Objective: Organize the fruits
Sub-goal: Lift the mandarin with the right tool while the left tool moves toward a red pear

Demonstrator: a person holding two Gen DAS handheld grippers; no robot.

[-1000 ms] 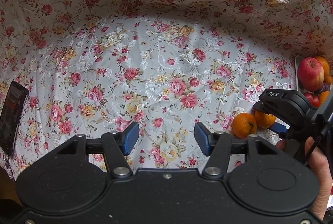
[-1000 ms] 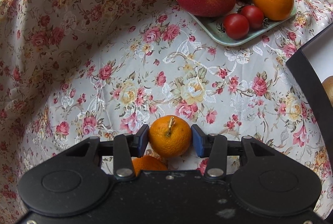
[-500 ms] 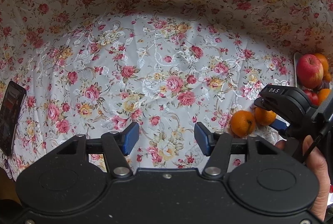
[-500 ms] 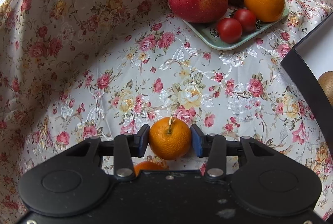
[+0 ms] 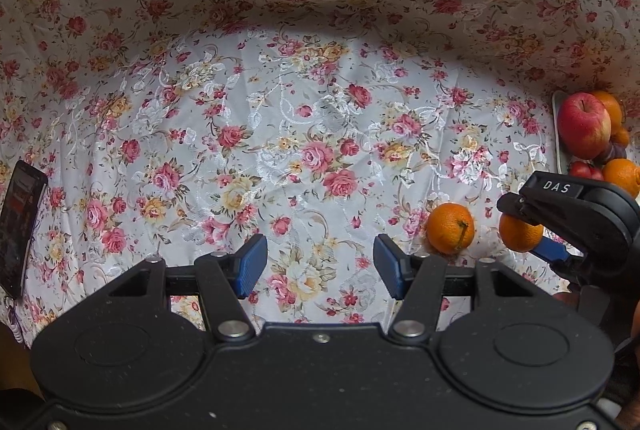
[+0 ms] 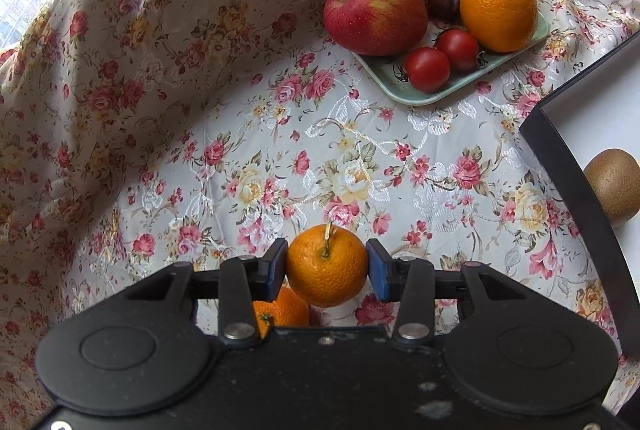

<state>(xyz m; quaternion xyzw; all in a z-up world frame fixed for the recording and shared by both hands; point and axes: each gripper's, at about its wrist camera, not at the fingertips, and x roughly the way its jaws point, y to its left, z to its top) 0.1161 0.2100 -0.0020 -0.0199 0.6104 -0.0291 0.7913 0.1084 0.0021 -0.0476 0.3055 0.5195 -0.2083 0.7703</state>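
We've got the right gripper [image 6: 326, 266] clamped on a mandarin [image 6: 327, 265], left gripper [image 5: 318, 264] open, empty. Risk: round fruit slips out en route to the plate [image 6: 416, 95] at 1 o'clock.

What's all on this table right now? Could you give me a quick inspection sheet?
Surface: floral cloth, creased, also draped up behind.
Job's things: mandarin in the right tool; second mandarin on the cloth; plate with apple, oranges, plums, tomatoes; kiwi in a black-edged box.
Clutter: phone at the cloth's left edge.
Grippers: right tool shut on mandarin; left tool open, empty.
Cables: nothing seen.
Surroundings: bright window at the corner.
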